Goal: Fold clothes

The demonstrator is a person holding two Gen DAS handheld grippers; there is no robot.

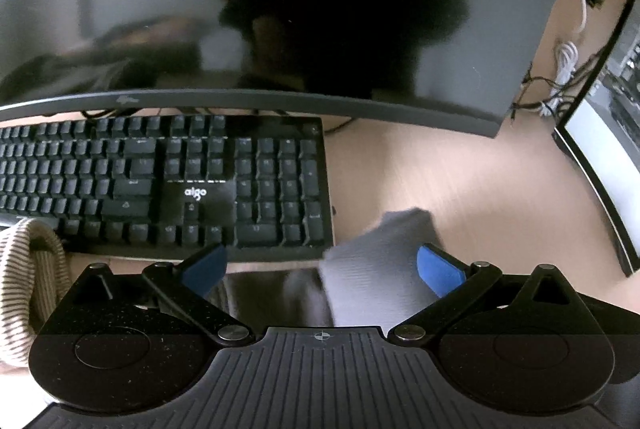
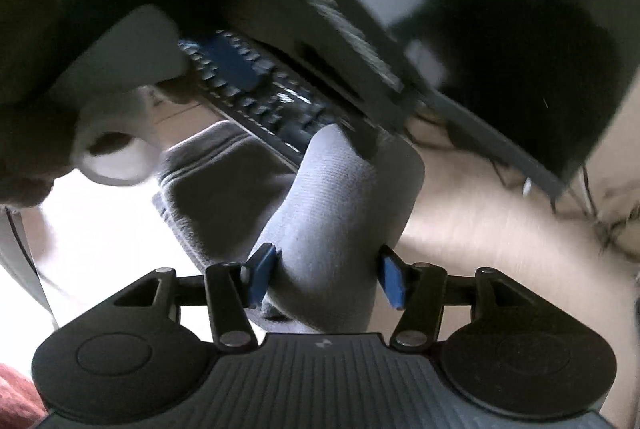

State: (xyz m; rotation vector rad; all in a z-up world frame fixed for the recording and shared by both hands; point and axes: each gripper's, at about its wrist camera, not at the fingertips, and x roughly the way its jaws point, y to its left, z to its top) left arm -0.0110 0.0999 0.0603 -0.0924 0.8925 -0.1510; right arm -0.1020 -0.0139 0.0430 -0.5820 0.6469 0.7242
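A light grey ribbed garment (image 1: 376, 265), sock-like, lies on the wooden desk (image 1: 460, 189) just in front of the keyboard. My left gripper (image 1: 322, 269) is open, its blue pads (image 1: 438, 269) wide apart with the grey cloth between them. In the right wrist view the same grey garment (image 2: 340, 213) rises folded between the blue pads (image 2: 262, 275). My right gripper (image 2: 326, 279) is open around it, jaws at its sides. A darker grey part (image 2: 216, 181) lies flat to the left.
A black aigo keyboard (image 1: 160, 181) sits under a dark monitor (image 1: 280, 9). A second screen (image 1: 608, 157) stands at the right with white cables (image 1: 564, 69) behind. A striped beige cloth (image 1: 28, 285) lies at the left.
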